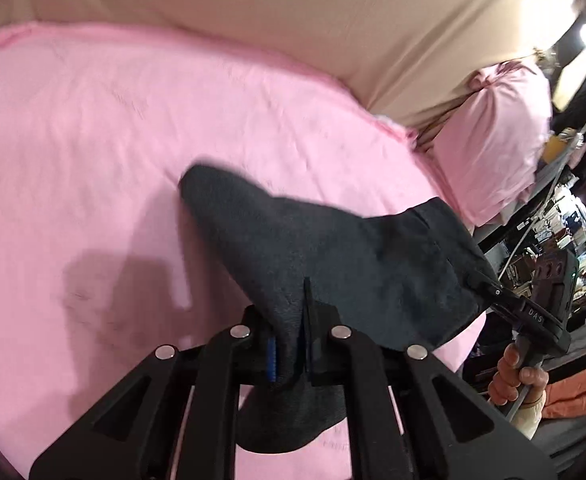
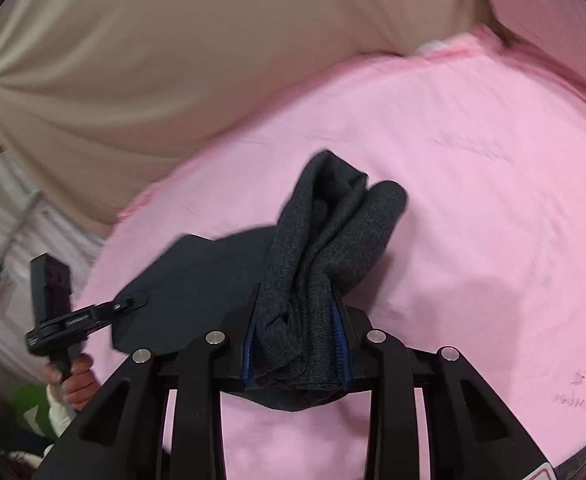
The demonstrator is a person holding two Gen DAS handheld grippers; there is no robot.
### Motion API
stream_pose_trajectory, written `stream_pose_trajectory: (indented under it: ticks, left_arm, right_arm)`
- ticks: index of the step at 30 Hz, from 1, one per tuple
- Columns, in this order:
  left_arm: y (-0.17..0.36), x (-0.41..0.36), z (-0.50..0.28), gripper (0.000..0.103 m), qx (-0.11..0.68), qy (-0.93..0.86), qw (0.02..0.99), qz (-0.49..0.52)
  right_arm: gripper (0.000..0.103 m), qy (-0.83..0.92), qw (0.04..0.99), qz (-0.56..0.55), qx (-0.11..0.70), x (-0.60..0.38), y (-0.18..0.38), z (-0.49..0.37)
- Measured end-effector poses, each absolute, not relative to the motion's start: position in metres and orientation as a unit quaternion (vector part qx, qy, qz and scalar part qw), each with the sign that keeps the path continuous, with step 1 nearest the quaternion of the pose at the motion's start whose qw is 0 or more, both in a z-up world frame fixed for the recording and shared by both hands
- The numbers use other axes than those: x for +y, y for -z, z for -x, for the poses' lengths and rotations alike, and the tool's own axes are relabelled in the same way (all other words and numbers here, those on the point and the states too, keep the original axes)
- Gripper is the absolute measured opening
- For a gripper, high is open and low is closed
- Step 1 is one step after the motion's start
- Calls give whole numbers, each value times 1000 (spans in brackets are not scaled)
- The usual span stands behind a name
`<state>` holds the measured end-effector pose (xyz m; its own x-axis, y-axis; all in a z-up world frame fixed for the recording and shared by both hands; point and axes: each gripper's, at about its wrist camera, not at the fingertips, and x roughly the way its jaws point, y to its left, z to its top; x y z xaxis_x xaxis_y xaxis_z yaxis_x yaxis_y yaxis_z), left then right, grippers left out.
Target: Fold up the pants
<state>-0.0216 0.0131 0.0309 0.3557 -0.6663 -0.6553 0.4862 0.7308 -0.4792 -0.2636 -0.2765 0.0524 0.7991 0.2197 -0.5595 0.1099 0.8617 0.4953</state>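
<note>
While its fingers [image 1: 311, 320] pinch one thin edge of the dark grey pants [image 1: 333, 264], the left gripper [image 1: 289, 344] holds them up. The right gripper [image 2: 297, 344] clamps a thicker bunched fold. The pants hang between them over the pink bedsheet [image 1: 93, 140].

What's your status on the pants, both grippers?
Left gripper shut on pants. Right gripper shut on bunched cloth. Pants lifted off pink bed sheet. Nothing in the way.
</note>
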Motion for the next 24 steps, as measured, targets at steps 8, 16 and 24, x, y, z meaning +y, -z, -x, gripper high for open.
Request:
stream_pose_trajectory:
  ticks: [8,16,24]
  left_arm:
    - [7,102,56,13,493,263,828,45]
    - [-13,107,49,66,460,275,839,93]
    - [-9,145,20,77,468,249,824,200]
  right_arm:
    - [35,-14,876,-246,414,-210,35,239]
    - [73,28,923,-168,344,-208,-37,237]
    - [72,22,896,-147,419,-201,-2,145]
